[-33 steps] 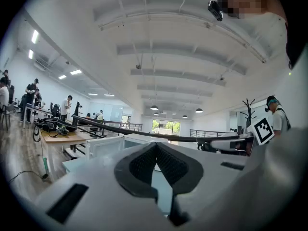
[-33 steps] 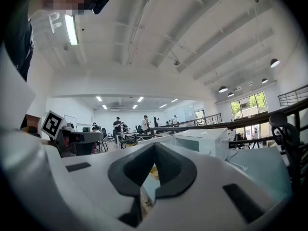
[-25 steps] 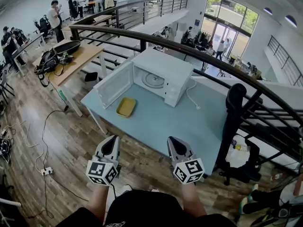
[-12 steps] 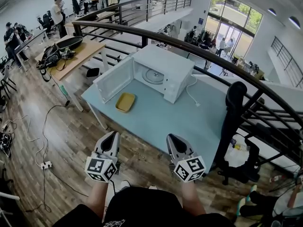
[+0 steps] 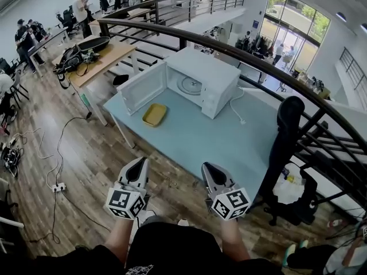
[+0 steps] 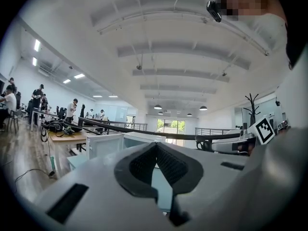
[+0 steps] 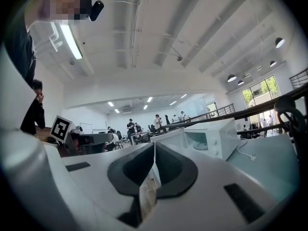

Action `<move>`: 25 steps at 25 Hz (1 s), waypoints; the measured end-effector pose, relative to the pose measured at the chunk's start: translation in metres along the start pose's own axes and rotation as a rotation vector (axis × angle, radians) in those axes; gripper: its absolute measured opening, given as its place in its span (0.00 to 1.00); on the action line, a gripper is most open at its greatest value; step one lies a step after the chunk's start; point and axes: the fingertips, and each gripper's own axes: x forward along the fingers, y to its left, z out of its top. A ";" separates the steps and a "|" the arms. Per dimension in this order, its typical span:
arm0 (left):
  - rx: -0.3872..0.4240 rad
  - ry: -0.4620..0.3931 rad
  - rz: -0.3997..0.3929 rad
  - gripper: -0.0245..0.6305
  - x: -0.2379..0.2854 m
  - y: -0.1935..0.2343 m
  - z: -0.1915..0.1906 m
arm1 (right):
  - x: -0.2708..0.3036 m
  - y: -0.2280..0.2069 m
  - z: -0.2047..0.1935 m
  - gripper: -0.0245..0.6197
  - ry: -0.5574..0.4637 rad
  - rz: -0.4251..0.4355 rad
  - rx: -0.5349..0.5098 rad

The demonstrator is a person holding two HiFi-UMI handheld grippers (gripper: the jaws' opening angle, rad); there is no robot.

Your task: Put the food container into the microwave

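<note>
A yellow food container [image 5: 155, 114] lies on the light-blue table [image 5: 195, 145], just in front of the open door [image 5: 140, 88] of the white microwave [image 5: 209, 79]. The microwave's cavity faces me, with the glass turntable visible inside. My left gripper [image 5: 139, 165] and right gripper [image 5: 207, 169] hover side by side over the wooden floor, short of the table's near edge. Both are shut with nothing between the jaws. The microwave [image 6: 142, 140] shows small beyond the left gripper [image 6: 156, 146]. It [image 7: 219, 137] also shows past the right gripper [image 7: 154, 147]. Neither gripper view shows the container.
A black curved railing [image 5: 241, 53] runs behind the table. A black post [image 5: 285, 130] stands at the table's right end. A wooden desk [image 5: 103, 59] with bags stands at the left back. Cables and a power strip [image 5: 57, 187] lie on the floor. People stand far left.
The head view has shifted a little, so the table and microwave sit slightly higher and to the right. Both grippers keep the same pose and stay shut.
</note>
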 end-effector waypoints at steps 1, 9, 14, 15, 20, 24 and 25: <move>0.002 -0.001 0.005 0.05 -0.003 -0.002 -0.001 | -0.002 0.000 -0.001 0.05 0.001 0.006 -0.002; 0.013 0.008 0.038 0.05 -0.017 -0.008 -0.006 | -0.015 0.003 -0.007 0.05 -0.001 0.031 0.011; 0.013 0.021 0.030 0.05 -0.014 -0.005 -0.014 | -0.011 0.001 -0.014 0.05 0.009 0.022 0.018; 0.012 0.023 0.028 0.05 -0.012 -0.003 -0.015 | -0.009 0.000 -0.014 0.05 0.009 0.021 0.017; 0.000 0.027 0.009 0.05 0.008 0.014 -0.021 | 0.012 -0.007 -0.012 0.05 0.007 0.006 0.008; -0.009 0.036 -0.038 0.05 0.035 0.032 -0.022 | 0.043 -0.016 -0.010 0.05 0.015 -0.018 0.000; -0.010 0.037 -0.045 0.05 0.042 0.038 -0.021 | 0.053 -0.017 -0.009 0.05 0.015 -0.019 -0.002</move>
